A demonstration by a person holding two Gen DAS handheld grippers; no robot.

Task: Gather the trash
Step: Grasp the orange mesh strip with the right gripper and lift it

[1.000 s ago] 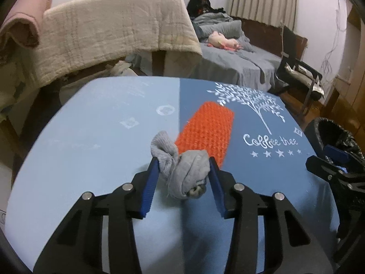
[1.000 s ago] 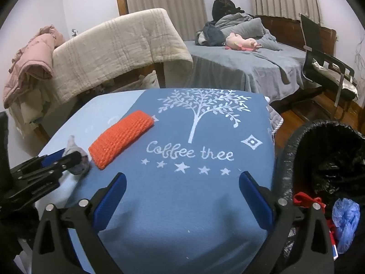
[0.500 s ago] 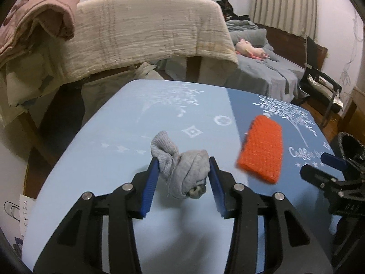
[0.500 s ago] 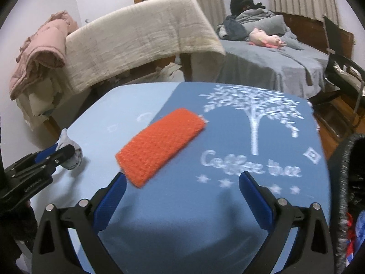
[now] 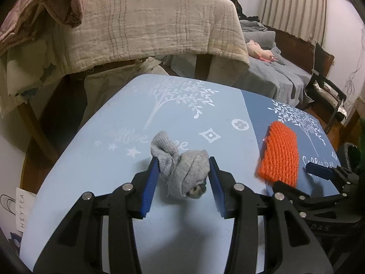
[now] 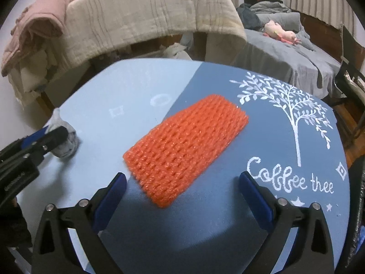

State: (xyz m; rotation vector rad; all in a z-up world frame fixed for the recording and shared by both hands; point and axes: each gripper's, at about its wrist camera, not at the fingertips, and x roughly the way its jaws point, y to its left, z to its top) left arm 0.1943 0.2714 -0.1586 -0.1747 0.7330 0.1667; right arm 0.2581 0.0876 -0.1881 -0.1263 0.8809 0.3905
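Observation:
My left gripper (image 5: 182,180) is shut on a balled grey sock (image 5: 184,173) and holds it just above the blue tablecloth (image 5: 114,159). The sock also shows in the right wrist view (image 6: 65,141), at the far left, with the left gripper (image 6: 48,137) around it. An orange foam net sleeve (image 6: 184,150) lies flat on the cloth. My right gripper (image 6: 180,194) is open, its blue pads on either side of the sleeve's near end. In the left wrist view the sleeve (image 5: 280,155) lies to the right, with a right gripper fingertip (image 5: 319,172) beside it.
A black bin with a bag liner (image 5: 352,157) stands past the table's right edge. A beige blanket over furniture (image 6: 148,18) is behind the table, and a bed with grey covers (image 6: 285,52) at the back right. A black chair (image 5: 326,91) stands right of the bed.
My left gripper has carried the sock leftwards over the light blue half of the cloth. My right gripper has swung left from the bin side and now straddles the orange sleeve.

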